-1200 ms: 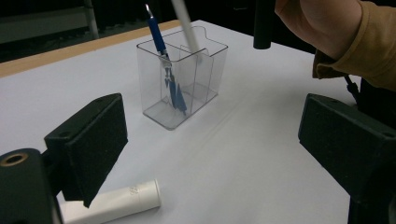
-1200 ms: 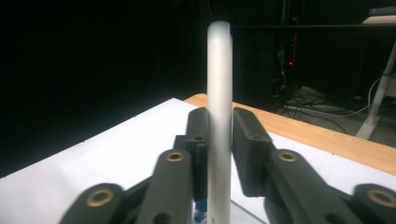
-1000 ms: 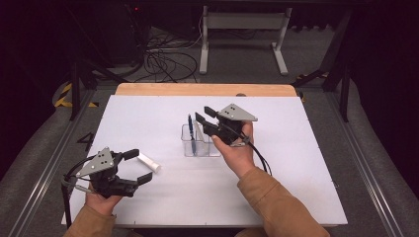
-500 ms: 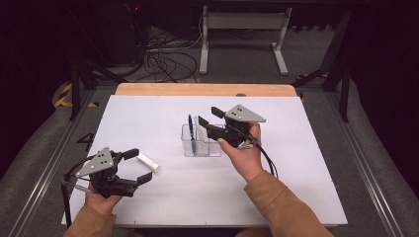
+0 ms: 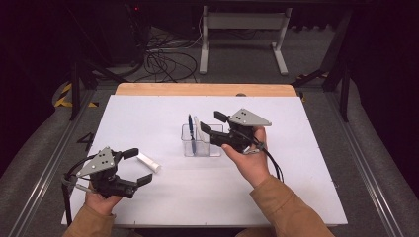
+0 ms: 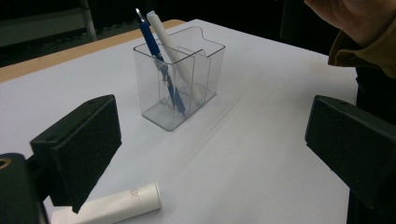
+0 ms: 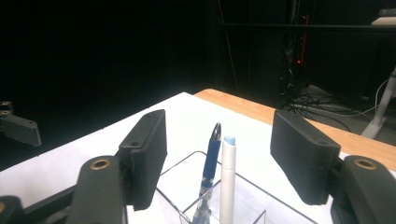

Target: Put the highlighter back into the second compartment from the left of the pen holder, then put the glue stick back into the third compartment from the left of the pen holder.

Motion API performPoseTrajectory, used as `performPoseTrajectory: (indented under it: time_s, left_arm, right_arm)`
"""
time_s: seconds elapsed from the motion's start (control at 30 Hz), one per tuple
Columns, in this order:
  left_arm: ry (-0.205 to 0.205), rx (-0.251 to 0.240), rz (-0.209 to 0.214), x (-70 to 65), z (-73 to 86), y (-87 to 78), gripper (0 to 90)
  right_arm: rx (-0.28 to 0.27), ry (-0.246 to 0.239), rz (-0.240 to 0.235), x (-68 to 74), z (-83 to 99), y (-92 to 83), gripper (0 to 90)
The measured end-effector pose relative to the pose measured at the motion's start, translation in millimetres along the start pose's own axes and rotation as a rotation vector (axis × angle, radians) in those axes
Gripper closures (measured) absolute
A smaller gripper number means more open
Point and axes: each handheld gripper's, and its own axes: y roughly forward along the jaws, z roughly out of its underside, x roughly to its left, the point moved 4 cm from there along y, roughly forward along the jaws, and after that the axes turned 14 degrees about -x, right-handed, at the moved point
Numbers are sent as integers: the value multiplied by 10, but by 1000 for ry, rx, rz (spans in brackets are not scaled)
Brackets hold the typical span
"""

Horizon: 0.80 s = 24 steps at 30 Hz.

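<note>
Now the white pen [image 7: 227, 179] stands in the clear holder [image 5: 201, 142] beside the blue pen [image 7: 208, 163], free of the right gripper [image 5: 213, 124], whose jaws have just been opening around nothing as it backs off. That placement looks done. On the bench [image 5: 296, 163], a white tube [image 6: 112, 206] lies before the left gripper [image 5: 138, 166], wide and empty.

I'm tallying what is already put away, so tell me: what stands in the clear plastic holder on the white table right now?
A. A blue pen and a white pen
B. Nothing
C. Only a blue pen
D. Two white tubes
A: the clear plastic two-compartment holder has a blue pen and a white pen leaning side by side inside it, while a white cylindrical tube lies on the white table.
</note>
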Motion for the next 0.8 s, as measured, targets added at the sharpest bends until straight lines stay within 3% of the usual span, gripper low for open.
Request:
performPoseTrajectory:
  time_s: [0.27, 0.67, 0.8]
  left_arm:
    - [11, 21, 10, -2, -15, 22, 23]
    - [29, 39, 11, 44, -77, 14, 23]
    - [23, 44, 24, 71, -71, 8, 25]
  right_arm:
    - [-4, -29, -11, -39, -4, -193, 344]
    - [-2, -61, -42, -175, 44, -631, 295]
    - [-9, -36, -56, -228, 102, -786, 268]
